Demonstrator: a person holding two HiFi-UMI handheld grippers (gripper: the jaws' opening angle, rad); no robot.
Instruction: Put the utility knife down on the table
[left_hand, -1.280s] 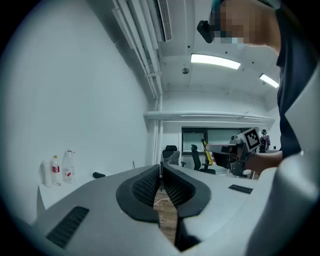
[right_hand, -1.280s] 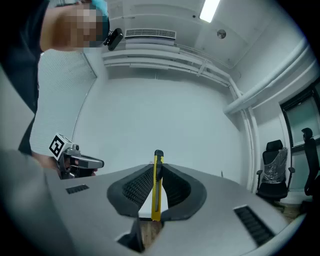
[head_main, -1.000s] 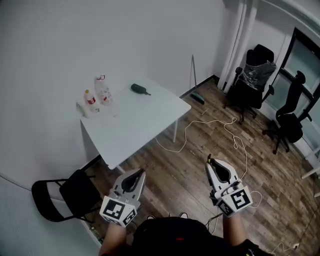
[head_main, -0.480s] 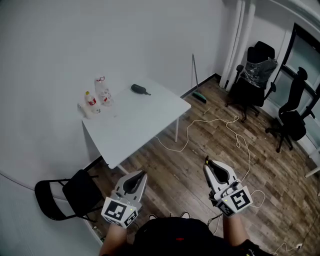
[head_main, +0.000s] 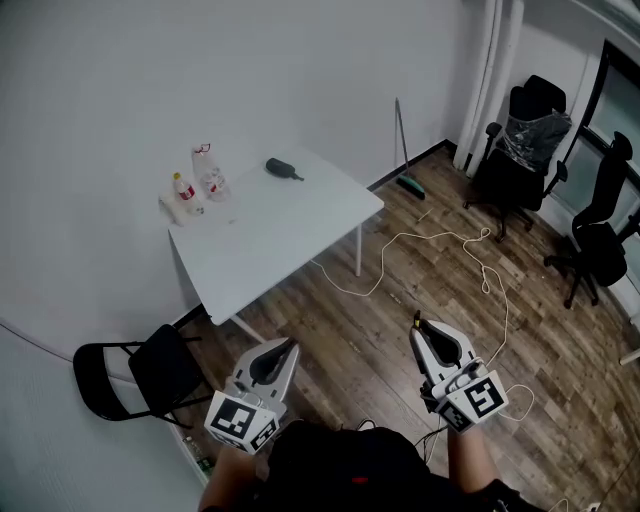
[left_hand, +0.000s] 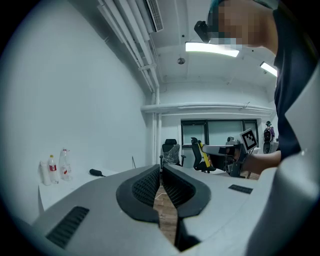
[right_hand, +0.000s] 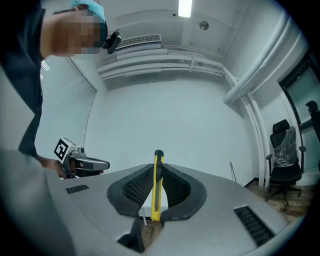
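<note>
The utility knife (right_hand: 156, 200) is yellow with a black slider. It stands upright between the jaws of the right gripper (right_hand: 158, 172), which are closed on its flat sides, and its top end pokes a little above the jaw tips. In the head view only that end shows, as a small dark point at the front of the right gripper (head_main: 424, 330). The gripper is held in the air low in that view, above the wooden floor (head_main: 380, 310) and well apart from the table (head_main: 290, 240).

The left gripper (head_main: 283, 348) is held beside it, at about the same height. In its own view the two ribbed jaws of the left gripper (left_hand: 160, 172) meet at the tips with nothing between them.

The white table stands against the wall, ahead and to the left of both grippers. Near its far left corner are two clear bottles with red labels (head_main: 195, 185), close together. A dark, elongated object (head_main: 282, 169) lies near the far edge; what it is cannot be told.

A black folding chair (head_main: 130, 375) stands by the table's near left corner. A pale cable (head_main: 440, 245) loops across the floor to the right of the table. A thin pole (head_main: 402, 140) leans on the wall past the table's right end. Two black office chairs (head_main: 525, 135) stand at the far right near the windows.
</note>
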